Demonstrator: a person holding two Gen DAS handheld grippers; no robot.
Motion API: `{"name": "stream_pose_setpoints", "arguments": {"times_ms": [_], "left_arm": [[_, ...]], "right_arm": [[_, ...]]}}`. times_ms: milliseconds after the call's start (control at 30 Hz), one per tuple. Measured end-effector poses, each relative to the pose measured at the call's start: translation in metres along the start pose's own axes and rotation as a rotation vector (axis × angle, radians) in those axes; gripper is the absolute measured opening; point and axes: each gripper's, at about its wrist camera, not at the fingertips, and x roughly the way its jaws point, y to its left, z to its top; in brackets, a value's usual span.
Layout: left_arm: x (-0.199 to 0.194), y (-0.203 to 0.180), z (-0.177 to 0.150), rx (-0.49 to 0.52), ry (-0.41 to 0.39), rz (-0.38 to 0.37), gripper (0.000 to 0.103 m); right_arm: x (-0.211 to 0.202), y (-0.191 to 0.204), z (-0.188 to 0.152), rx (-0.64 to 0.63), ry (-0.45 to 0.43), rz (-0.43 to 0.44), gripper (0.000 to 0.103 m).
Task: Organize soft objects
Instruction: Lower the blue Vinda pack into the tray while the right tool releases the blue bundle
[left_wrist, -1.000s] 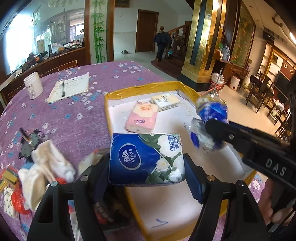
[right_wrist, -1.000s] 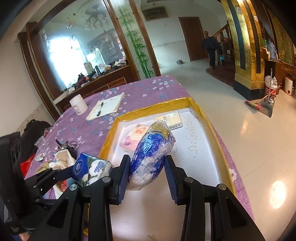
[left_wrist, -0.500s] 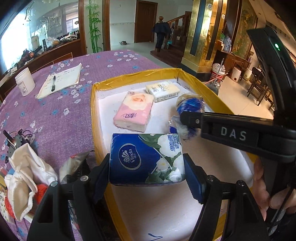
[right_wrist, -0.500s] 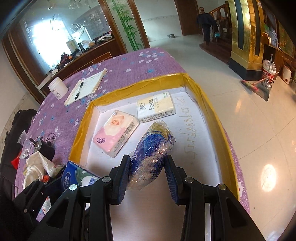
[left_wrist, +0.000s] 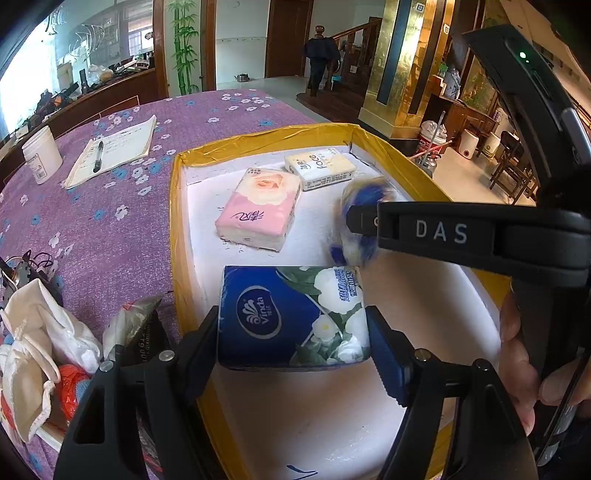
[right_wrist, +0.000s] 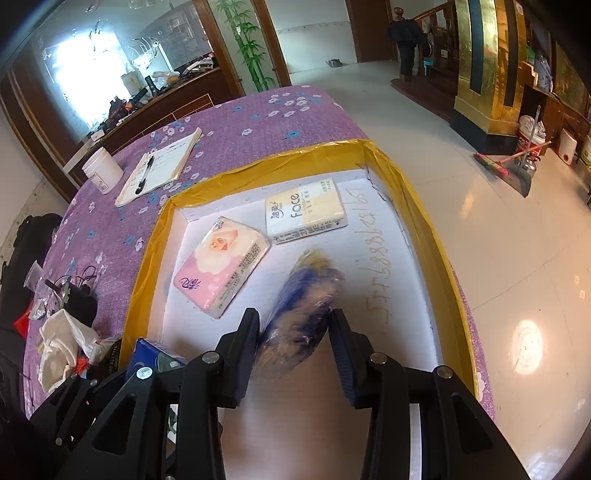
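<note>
A blue Vinda tissue pack (left_wrist: 280, 317) hangs over the near part of the white tray with the yellow rim (left_wrist: 176, 221), and my left gripper (left_wrist: 291, 321) is shut on it. To its right, my right gripper (right_wrist: 295, 325) has a blue plastic-wrapped roll (right_wrist: 303, 302) between its fingers. Its jaws are opening, and the roll is blurred while everything around it is sharp, so it is slipping loose. In the left wrist view the roll (left_wrist: 356, 210) shows past the right gripper's finger. A pink tissue pack (right_wrist: 221, 266) and a pale yellow "face" pack (right_wrist: 304, 212) lie at the tray's far end.
On the purple flowered cloth left of the tray lie a notebook with a pen (left_wrist: 114, 147), a white jar (left_wrist: 40, 155) and a heap of white cloth bags and wrappers (left_wrist: 37, 350). A hand (left_wrist: 517, 369) holds the right gripper. The table edge drops to the floor beyond the tray's right rim (right_wrist: 424, 221).
Both grippers have come forward and down over the tray with their loads. The blue roll, sharp in the earlier frames, is now blurred between the right fingers.
</note>
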Motion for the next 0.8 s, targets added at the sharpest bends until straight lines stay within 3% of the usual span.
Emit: {"name": "stream_pose_setpoints", "arguments": {"times_ms": [167, 433, 800], "left_arm": [[-0.002, 0.0, 0.0, -0.006, -0.004, -0.024, 0.082], [-0.015, 0.001, -0.001, -0.015, -0.013, -0.037, 0.082], [-0.05, 0.002, -0.018, 0.01, -0.047, -0.03, 0.082]], "right_arm": [[-0.007, -0.003, -0.002, 0.01, -0.023, 0.006, 0.057], [-0.031, -0.008, -0.012, 0.031, -0.073, 0.03, 0.058], [-0.068, 0.0, -0.054, 0.071, -0.146, 0.161, 0.062]]}}
